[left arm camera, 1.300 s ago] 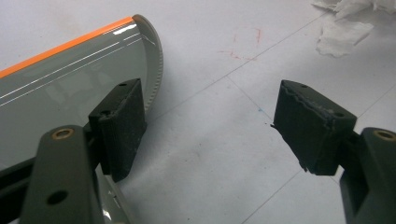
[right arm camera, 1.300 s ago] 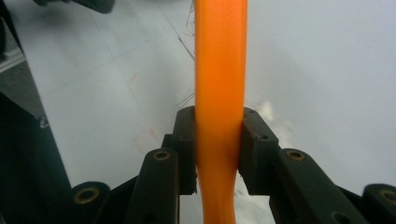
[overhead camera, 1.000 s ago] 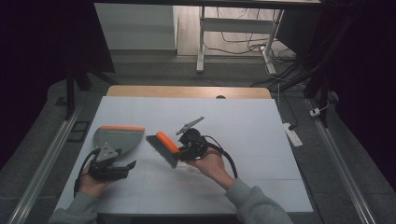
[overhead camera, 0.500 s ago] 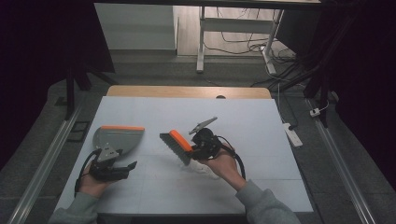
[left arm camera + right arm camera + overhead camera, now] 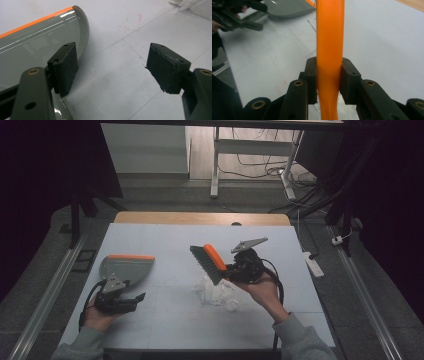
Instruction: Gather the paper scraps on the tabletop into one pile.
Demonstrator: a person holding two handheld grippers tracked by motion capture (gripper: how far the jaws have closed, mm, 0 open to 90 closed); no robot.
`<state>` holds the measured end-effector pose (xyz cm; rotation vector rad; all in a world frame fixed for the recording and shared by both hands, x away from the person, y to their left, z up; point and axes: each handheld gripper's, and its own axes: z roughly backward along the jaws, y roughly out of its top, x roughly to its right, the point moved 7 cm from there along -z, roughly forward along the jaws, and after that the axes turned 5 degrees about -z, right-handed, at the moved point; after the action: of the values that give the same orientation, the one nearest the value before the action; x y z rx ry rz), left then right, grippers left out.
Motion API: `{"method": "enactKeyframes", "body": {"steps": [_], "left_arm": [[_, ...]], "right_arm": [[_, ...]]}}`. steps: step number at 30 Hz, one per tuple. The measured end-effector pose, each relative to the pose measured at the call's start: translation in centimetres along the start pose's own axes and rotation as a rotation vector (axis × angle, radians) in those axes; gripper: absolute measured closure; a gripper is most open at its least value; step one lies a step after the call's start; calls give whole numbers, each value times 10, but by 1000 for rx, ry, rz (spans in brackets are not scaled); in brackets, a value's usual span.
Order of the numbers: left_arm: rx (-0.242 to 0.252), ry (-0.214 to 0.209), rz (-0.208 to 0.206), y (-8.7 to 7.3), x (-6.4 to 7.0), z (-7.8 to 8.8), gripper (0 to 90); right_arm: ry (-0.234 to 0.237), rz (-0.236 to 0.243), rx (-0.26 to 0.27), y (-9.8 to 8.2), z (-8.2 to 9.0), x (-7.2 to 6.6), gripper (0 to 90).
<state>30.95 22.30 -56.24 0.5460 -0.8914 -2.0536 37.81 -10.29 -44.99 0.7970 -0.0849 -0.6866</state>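
Overhead, in the high view, the right gripper (image 5: 231, 270) is seen raised above the white table (image 5: 165, 240), clamped on the orange handle of a brush (image 5: 209, 264). The brush is tilted, with its dark bristles turned toward the left side of the table. Crumpled white paper (image 5: 216, 293) is located on the table directly below the brush and the right hand (image 5: 260, 289). The left gripper (image 5: 119, 303) is held low near the front left of the table, with a grey dustpan (image 5: 126, 269) lying just beyond it, orange edge on the far side. Dustpan and brush are kept well apart.

From the left gripper view, the jaws are shown spread wide with only bare table between them. The dustpan (image 5: 37, 45) is seen beside and partly under the left-hand jaw; whether contact is made cannot be told. A corner of the paper (image 5: 197, 7) is visible at the upper right.

From the right gripper view, both pads (image 5: 312, 80) are pressed against the orange brush handle (image 5: 330, 50), which runs upright between them. The dustpan (image 5: 287, 7) and the left gripper (image 5: 234, 17) are visible farther off at the upper left.
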Motion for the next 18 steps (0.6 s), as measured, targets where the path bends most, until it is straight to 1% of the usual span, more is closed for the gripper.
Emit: {"method": "enactKeyframes", "body": {"steps": [1,3,6,8,9,10,11,14,16,18], "left_arm": [[0,-2,0,0,0,0,257],[2,-5,-1,2,0,-2,258],[-2,-5,-6,2,1,-4,257],[0,-4,-8,3,2,-3,257],[2,-3,-8,3,2,-2,257],[5,-2,-7,3,2,-2,257],[6,-1,-9,3,3,-1,257],[7,1,-14,3,4,0,257],[7,2,-16,3,5,0,257],[8,2,-16,3,5,0,257]], "right_arm": [[-9,4,-1,-2,1,4,704],[-25,-5,-4,-8,3,10,705],[-73,-3,-7,-18,7,21,705],[-90,-17,-2,-26,11,28,704],[-100,-22,2,-30,14,31,705],[-122,-28,10,-38,21,38,704],[-122,-28,10,-38,21,38,704],[-158,-46,21,-51,31,49,704],[-185,-49,28,-60,39,56,704],[-202,-70,41,-70,45,61,704]]}}
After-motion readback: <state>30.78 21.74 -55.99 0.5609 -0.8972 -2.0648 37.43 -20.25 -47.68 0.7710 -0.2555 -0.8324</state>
